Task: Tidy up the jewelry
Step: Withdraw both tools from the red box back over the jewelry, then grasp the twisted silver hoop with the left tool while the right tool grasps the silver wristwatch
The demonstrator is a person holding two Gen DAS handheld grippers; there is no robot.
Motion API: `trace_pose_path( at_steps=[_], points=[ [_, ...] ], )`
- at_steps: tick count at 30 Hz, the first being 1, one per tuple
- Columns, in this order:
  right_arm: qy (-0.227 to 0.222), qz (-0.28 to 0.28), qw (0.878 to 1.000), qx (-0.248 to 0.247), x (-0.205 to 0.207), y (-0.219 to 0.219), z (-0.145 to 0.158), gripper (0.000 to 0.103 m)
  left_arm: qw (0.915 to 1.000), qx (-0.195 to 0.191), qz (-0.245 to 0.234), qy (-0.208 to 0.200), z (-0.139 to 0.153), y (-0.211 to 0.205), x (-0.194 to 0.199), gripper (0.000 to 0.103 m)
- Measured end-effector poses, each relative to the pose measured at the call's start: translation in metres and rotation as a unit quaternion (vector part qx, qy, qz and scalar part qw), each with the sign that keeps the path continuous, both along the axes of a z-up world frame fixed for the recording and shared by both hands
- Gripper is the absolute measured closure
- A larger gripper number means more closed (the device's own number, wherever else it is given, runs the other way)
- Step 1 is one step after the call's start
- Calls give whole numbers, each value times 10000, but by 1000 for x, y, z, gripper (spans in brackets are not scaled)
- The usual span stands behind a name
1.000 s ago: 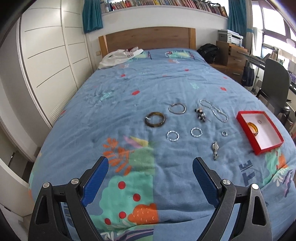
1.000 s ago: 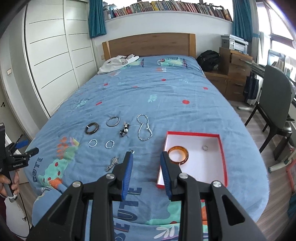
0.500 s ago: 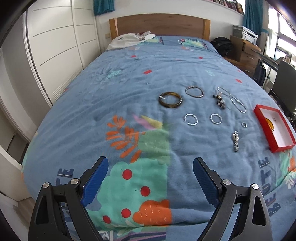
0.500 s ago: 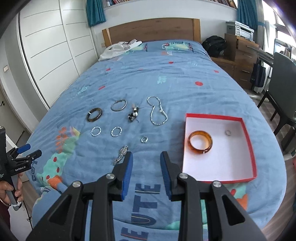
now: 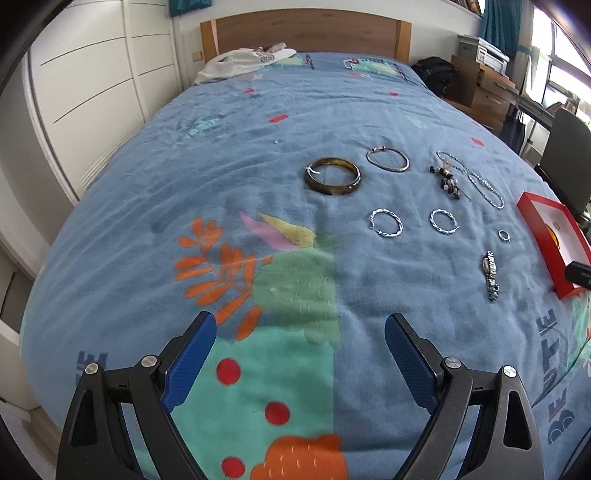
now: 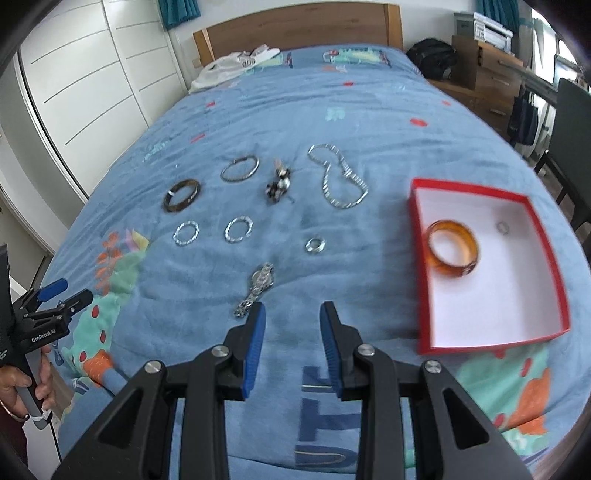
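Jewelry lies on a blue bedspread. A dark bangle (image 5: 333,180) (image 6: 181,195), a thin silver bangle (image 5: 388,160), two twisted silver hoops (image 5: 386,222) (image 5: 443,220), a bead cluster (image 6: 278,184), a silver chain (image 6: 338,177), a small ring (image 6: 315,244) and a silver watch (image 6: 258,288) lie loose. A red box (image 6: 550,258) holds an amber bangle (image 6: 452,248) and a small ring (image 6: 503,227). My left gripper (image 5: 297,354) is wide open and empty, well short of the jewelry. My right gripper (image 6: 291,332) is partly open and empty, just short of the watch.
White wardrobe doors (image 5: 88,74) run along the left of the bed. A wooden headboard (image 5: 306,29) and white clothing (image 5: 243,62) are at the far end. A dresser (image 6: 487,66) and a dark chair (image 6: 572,110) stand at the right.
Both grippers have moved forward and lower toward the bedspread. The right gripper has come close to the watch and box. Its jaws look slightly wider.
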State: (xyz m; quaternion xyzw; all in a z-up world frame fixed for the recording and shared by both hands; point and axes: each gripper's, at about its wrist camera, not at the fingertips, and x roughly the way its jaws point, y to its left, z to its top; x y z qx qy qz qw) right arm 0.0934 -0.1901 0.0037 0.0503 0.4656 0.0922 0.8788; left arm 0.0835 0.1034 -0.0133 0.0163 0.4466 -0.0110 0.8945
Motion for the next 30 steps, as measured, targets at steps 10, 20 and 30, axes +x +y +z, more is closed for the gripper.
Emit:
trace_pose_path(
  at_steps=[10, 20, 30],
  points=[
    [406, 124, 9989, 204, 32, 26, -42, 73, 9994, -77, -329, 114, -18, -7, 38, 12],
    [655, 167, 9972, 314, 57, 41, -71, 73, 9972, -80, -718, 183, -34, -35, 77, 12],
    [654, 153, 9969, 409, 74, 41, -82, 73, 9944, -180, -979, 359, -50, -61, 122, 12]
  ],
)
